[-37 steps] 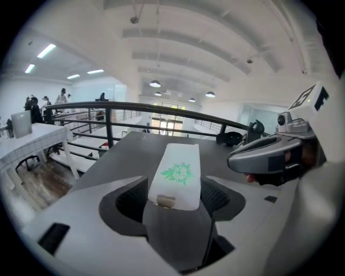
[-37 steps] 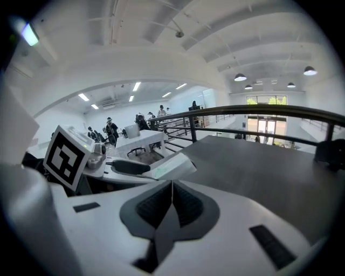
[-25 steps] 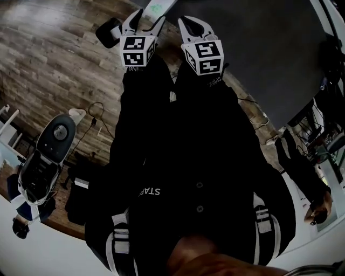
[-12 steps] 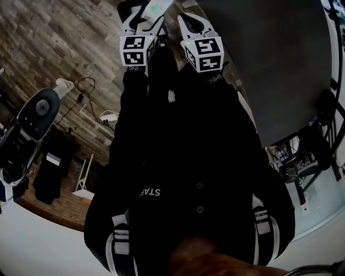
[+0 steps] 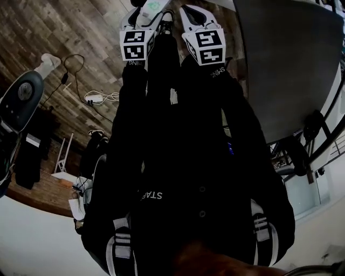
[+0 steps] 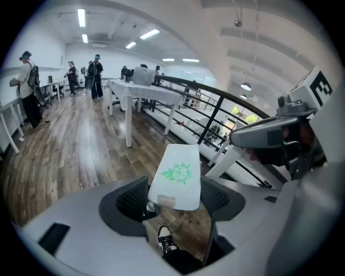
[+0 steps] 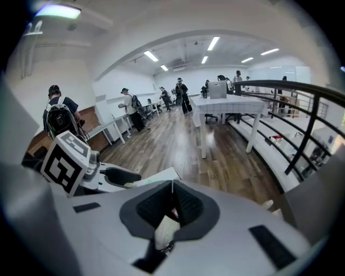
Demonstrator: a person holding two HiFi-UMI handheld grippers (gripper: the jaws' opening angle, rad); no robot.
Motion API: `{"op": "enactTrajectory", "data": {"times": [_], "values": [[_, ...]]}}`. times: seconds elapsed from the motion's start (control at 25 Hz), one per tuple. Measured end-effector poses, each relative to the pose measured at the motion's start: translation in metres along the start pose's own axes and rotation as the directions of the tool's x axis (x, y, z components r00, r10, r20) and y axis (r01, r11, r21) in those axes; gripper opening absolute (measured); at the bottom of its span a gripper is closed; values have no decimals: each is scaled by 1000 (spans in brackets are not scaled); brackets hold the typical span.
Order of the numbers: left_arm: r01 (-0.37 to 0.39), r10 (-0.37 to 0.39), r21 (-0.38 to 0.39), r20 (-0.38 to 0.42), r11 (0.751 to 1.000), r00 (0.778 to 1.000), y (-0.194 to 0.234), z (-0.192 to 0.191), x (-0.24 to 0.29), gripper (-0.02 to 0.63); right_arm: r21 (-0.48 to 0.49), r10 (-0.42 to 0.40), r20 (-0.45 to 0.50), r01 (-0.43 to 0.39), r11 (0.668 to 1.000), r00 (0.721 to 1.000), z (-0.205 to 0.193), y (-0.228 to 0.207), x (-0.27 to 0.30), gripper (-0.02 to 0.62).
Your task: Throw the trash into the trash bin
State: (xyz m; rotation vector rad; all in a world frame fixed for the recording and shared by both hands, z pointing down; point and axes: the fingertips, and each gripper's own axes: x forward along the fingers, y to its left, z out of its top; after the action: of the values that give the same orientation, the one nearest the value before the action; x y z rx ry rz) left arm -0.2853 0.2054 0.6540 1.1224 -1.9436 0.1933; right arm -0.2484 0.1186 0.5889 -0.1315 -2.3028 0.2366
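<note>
Above the wood floor [image 6: 81, 145], left gripper [image 6: 173, 197] clamps a white flower-printed packet [image 6: 176, 175]; right gripper [image 7: 172, 202] pinches a pale scrap [image 7: 164, 232].

Two grippers show, the left gripper [image 5: 146, 13] and the right gripper [image 5: 197, 13], carrying two marker cubes [image 5: 136, 45], one on each. One white packet [image 6: 176, 175] with a green flower print is clamped in the left jaws. Beside the packet, one pale scrap [image 7: 164, 232] is pinched in the right jaws. One shoe [image 6: 166, 241] shows below the packet. Far beyond the packet three people [image 6: 26, 86] stand plainly; others are too small to count.
</note>
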Motion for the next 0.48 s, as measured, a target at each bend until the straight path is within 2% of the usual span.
{"op": "enactTrajectory", "data": {"times": [0.2,0.48], "values": [[-23,20,-59,-50,998,999,37,-47,29,308,-7,37,-75,-37,999,996,-28,12,60,17],[-25,11,-135,-110,991,994,64,-105,89,308,-25,58,-178,-64,998,982,-80,5,136,17]]}}
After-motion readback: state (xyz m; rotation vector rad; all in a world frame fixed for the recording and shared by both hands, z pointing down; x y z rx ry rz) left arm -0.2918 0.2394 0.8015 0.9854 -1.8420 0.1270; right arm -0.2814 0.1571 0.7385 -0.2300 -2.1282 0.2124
